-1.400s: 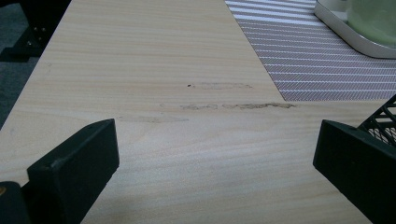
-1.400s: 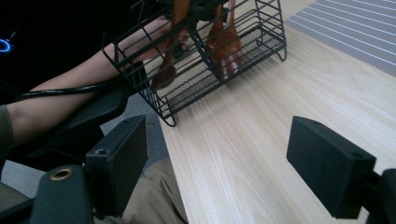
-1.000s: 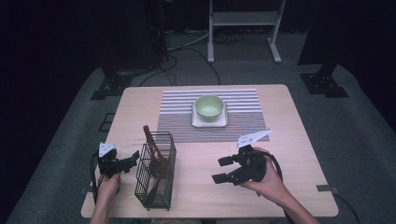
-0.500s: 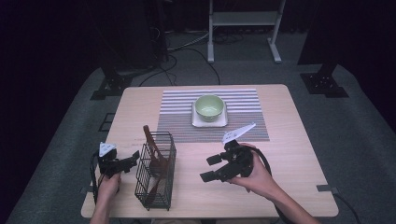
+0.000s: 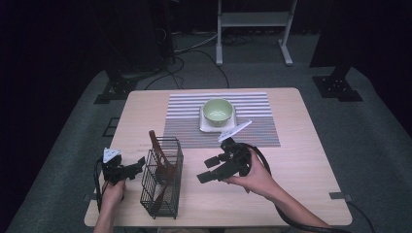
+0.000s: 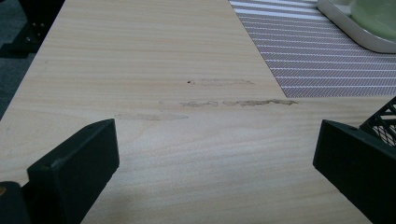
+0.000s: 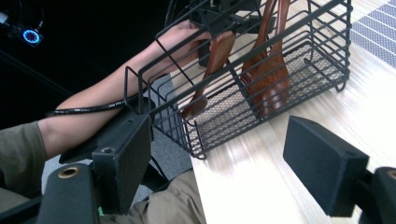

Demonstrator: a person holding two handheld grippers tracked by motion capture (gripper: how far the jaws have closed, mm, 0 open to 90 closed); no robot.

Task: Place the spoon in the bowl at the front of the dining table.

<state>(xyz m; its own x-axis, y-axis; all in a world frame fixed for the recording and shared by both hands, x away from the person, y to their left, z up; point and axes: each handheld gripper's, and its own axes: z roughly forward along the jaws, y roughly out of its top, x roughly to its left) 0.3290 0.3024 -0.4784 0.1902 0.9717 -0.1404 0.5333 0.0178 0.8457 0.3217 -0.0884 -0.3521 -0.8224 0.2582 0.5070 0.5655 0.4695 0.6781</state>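
I see a pale wooden surface [image 5: 301, 165] carrying a striped mat [image 5: 184, 127] toward its far side. On the mat rests a small white tray [image 5: 203, 127] that holds a green bowl [image 5: 217, 110].

Near the front left stands a black wire basket [image 5: 162, 196], upright, with dark wooden utensils [image 5: 160, 160] leaning inside it; one handle rises above the rim. In the right gripper view the same basket [image 7: 322, 42] lies ahead of my jaws, and I can make out two or three brown wooden pieces [image 7: 266, 84] propped against its wires over a mesh floor.

My left gripper [image 5: 136, 168] sits just left of the basket, held in the left hand [image 5: 112, 193] at the front edge of the surface. In the left gripper view its jaws stand wide apart with bare wood between them; the right-hand jaw is close beside a corner of the basket [image 6: 385, 119], though I cannot tell whether they touch. A few faint scuff marks [image 6: 238, 102] cross the wood ahead, with the mat [image 6: 317, 60] and the tray [image 6: 355, 35] beyond.

My right gripper [image 5: 210, 170] is held in the right hand [image 5: 255, 177] to the right of the basket, pointing toward it and clear of it. Its jaws are also wide, holding nothing. In its own view, the left forearm [image 7: 93, 107] and a cable [image 7: 84, 110] lie behind the basket.
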